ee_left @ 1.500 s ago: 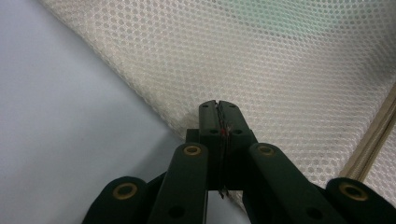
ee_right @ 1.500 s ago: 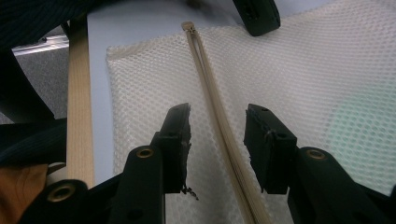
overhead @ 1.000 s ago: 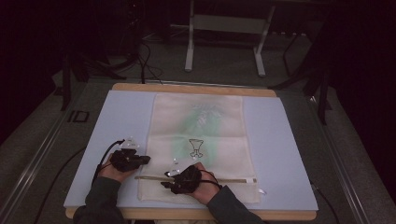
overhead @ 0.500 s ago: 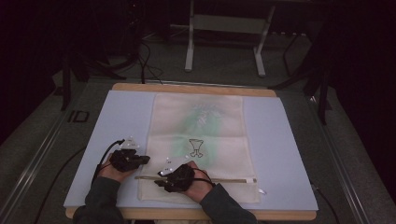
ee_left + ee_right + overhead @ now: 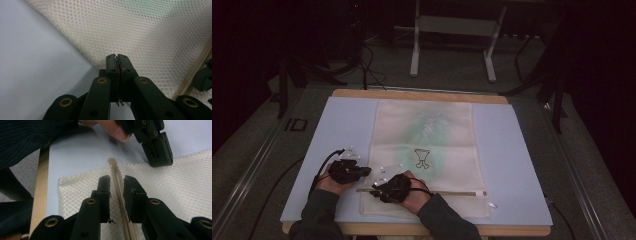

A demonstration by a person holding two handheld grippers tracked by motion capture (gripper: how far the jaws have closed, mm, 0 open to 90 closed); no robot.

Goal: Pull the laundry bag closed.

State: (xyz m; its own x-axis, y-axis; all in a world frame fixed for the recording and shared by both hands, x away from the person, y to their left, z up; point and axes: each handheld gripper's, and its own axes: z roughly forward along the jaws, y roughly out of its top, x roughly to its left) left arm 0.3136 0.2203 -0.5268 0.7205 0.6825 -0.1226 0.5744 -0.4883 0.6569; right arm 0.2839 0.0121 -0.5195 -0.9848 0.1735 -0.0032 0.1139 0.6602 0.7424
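Observation:
A white mesh bag (image 5: 427, 145) with a green print lies flat on a pale blue mat (image 5: 522, 165). A beige zipper (image 5: 452, 193) runs across its near end. My left gripper (image 5: 366, 171) (image 5: 116, 56) is shut, with its tips resting on the bag's left edge; whether fabric is pinched I cannot tell. My right gripper (image 5: 373, 191) (image 5: 117, 178) points left and straddles the zipper (image 5: 117, 173) near its left end. Its jaws have just been closing, and a thin gap still shows beside the strip. The left gripper (image 5: 160, 157) stands just beyond them.
The mat lies on a wooden table (image 5: 422, 94) whose near edge (image 5: 40, 195) is close to my right gripper. A small zipper pull (image 5: 491, 204) lies at the bag's right end. A metal stand (image 5: 452, 30) and cables sit on the floor behind.
My right hand has slid left along the zipper toward the bag's left end, and its jaws have narrowed around the strip. The left hand has stayed put.

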